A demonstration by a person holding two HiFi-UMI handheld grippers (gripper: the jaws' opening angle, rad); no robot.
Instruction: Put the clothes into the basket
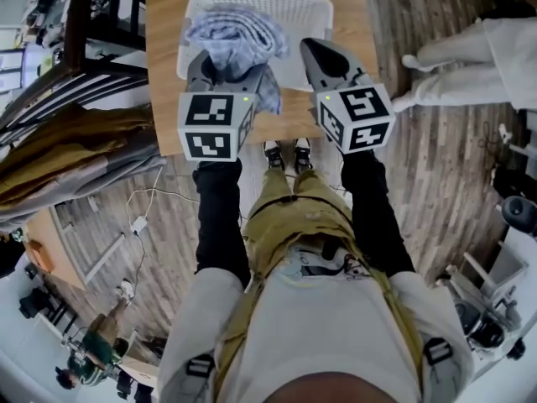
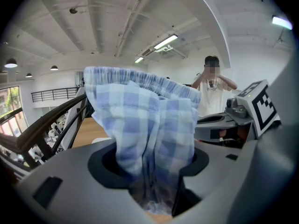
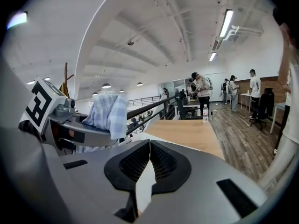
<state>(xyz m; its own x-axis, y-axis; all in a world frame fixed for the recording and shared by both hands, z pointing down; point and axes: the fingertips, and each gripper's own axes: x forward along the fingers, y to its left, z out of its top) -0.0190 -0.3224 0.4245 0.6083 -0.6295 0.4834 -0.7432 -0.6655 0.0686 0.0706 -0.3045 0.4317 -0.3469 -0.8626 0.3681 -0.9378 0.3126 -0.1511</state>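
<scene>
A blue-and-white checked garment hangs bunched over the near left part of the white slatted basket. My left gripper is shut on the garment, whose folds fill the gap between the jaws and stand up above them. My right gripper hovers over the basket's near right part. Its jaws meet at the tips with nothing between them. In the right gripper view the garment shows at the left, draped over the left gripper.
The basket sits on a wooden table, whose top stretches ahead. A dark railing and brown cloth are at the left. A person in white trousers stands at the right. A bottle stands at the table's far end.
</scene>
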